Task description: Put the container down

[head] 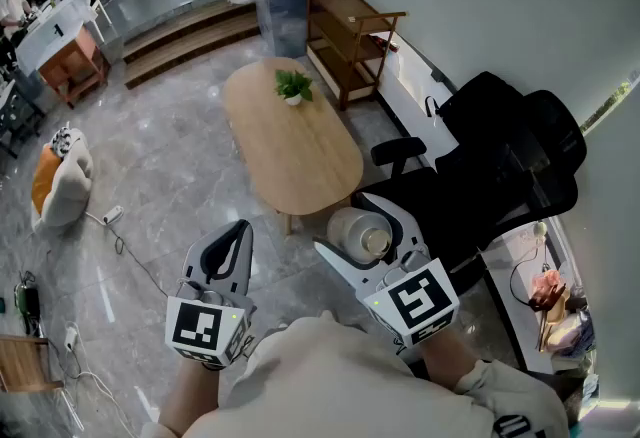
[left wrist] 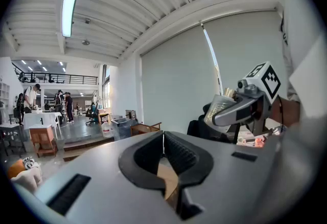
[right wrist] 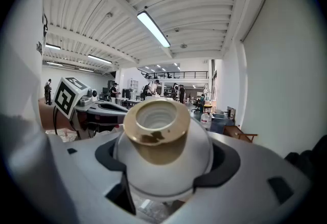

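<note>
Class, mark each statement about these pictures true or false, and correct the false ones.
1. The right tool grips a white round container with a gold neck. True.
2. The left tool has its jaws wide apart. False: they are together, with nothing between them.
3. A small green potted plant stands on the oval wooden table. True.
4. The container rests on that table. False: the right tool holds it up, off the table.

2 tongs (head: 238,231) (head: 357,226), 1 container (head: 348,240), 1 table (head: 290,141)
</note>
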Tool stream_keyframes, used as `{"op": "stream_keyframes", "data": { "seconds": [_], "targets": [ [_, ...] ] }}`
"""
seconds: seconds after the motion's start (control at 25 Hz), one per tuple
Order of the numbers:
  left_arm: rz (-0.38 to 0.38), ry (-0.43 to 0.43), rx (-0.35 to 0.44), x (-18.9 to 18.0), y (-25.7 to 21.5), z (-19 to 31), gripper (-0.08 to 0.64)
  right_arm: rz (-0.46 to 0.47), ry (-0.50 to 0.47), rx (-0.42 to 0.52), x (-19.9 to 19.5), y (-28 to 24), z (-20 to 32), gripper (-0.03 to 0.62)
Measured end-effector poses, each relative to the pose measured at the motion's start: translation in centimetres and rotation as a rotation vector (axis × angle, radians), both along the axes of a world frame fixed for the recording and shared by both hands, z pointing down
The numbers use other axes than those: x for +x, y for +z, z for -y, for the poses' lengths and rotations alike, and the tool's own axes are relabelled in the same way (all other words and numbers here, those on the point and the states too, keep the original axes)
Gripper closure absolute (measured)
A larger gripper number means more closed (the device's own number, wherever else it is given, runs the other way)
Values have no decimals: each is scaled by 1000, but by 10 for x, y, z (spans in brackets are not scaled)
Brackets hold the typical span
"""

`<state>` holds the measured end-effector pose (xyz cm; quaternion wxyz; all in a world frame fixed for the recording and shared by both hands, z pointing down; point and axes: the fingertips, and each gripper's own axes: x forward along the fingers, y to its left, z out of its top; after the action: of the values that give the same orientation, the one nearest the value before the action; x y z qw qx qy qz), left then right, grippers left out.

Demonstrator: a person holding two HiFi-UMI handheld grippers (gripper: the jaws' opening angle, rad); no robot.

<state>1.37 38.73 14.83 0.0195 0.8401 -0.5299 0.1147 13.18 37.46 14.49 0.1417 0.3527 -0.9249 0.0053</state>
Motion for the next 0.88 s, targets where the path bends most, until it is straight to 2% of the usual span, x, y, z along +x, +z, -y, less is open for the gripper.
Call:
{"op": "stream_keyframes", "data": {
  "seconds": [0.88],
  "targets": [
    [-2, 8, -7, 44, 19, 20, 552, -22, -20, -50, 34, 31, 18, 258]
  ]
}}
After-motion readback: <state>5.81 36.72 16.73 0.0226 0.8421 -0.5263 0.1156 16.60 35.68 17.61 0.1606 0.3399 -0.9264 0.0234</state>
